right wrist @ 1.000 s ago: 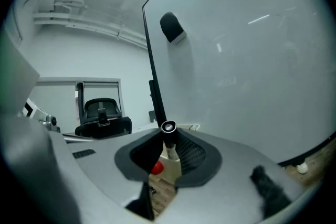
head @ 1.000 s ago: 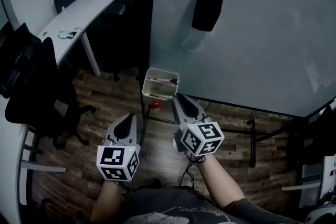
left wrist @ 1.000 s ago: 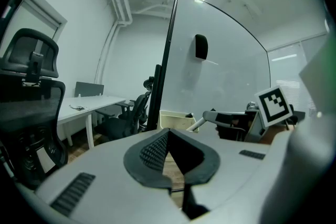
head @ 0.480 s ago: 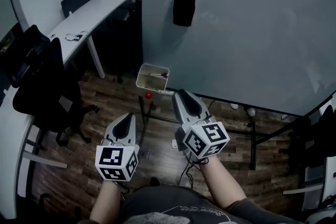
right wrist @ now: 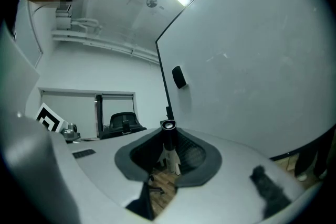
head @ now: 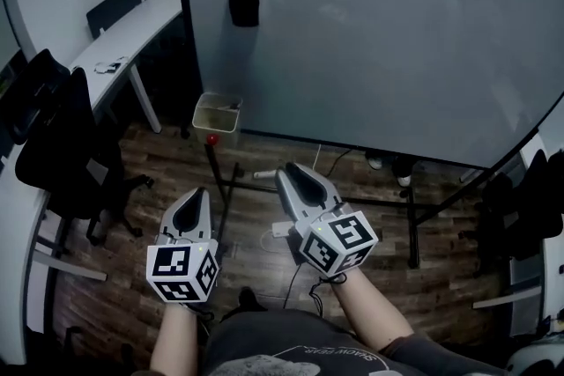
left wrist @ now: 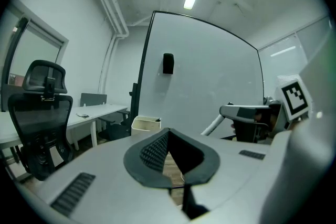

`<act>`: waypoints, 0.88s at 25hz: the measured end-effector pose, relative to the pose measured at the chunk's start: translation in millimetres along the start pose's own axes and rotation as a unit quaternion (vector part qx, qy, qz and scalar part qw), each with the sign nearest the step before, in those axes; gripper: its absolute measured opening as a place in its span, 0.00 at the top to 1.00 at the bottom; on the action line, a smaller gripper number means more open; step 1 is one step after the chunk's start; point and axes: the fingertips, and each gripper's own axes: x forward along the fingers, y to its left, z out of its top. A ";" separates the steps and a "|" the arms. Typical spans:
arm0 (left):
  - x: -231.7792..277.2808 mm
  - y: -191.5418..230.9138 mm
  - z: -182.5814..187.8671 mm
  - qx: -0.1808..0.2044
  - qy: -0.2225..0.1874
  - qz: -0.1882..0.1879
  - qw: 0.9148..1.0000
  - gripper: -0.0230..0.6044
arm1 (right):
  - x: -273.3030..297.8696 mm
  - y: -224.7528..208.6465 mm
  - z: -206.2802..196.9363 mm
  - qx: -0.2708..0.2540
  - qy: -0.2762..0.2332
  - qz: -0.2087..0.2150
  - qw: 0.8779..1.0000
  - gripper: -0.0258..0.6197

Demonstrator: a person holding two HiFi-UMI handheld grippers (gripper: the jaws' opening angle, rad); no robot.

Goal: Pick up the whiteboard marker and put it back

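Note:
The whiteboard marker (right wrist: 168, 145), white with a black cap, stands crosswise between the jaws of my right gripper (right wrist: 168, 136), which is shut on it. In the head view its white end (head: 264, 175) sticks out left of the right gripper (head: 286, 174). The left gripper view shows the same white barrel (left wrist: 212, 126) slanting down from that gripper. My left gripper (head: 196, 195) is held beside it, lower left, with its tips together and nothing in them (left wrist: 167, 134). Both point toward the big whiteboard (head: 370, 40), still well short of it.
A black eraser (head: 244, 0) hangs on the whiteboard's upper left. A small white basket (head: 218, 112) is fixed at its lower left corner, with a red knob (head: 211, 139) below. The board's stand legs (head: 411, 224) cross the wooden floor. A desk (head: 132, 31) and black chair (head: 53, 136) stand at the left.
The view has swung right along the board, so the eraser and basket slid left. Both grippers travelled with it, the right one still holding the marker.

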 end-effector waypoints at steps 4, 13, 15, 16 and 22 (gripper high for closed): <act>-16.9 -32.1 -10.4 0.003 0.005 -0.002 1.000 0.94 | -40.9 -2.3 -6.2 -0.005 0.016 0.002 1.000 0.83; -58.8 -83.6 -34.6 -0.001 0.012 0.011 1.000 0.94 | -107.0 3.0 -32.1 0.003 0.046 0.016 0.999 0.83; -67.5 -87.3 -37.2 -0.001 0.013 0.018 1.000 0.94 | -113.7 7.7 -36.1 0.003 0.049 0.023 0.999 0.83; -71.5 -89.2 -38.8 -0.001 0.013 0.021 1.000 0.94 | -117.1 9.4 -37.7 0.003 0.051 0.025 0.998 0.83; -90.2 -98.0 -48.8 -0.003 0.021 0.035 0.999 0.94 | -132.2 12.8 -47.2 0.008 0.063 0.030 0.998 0.83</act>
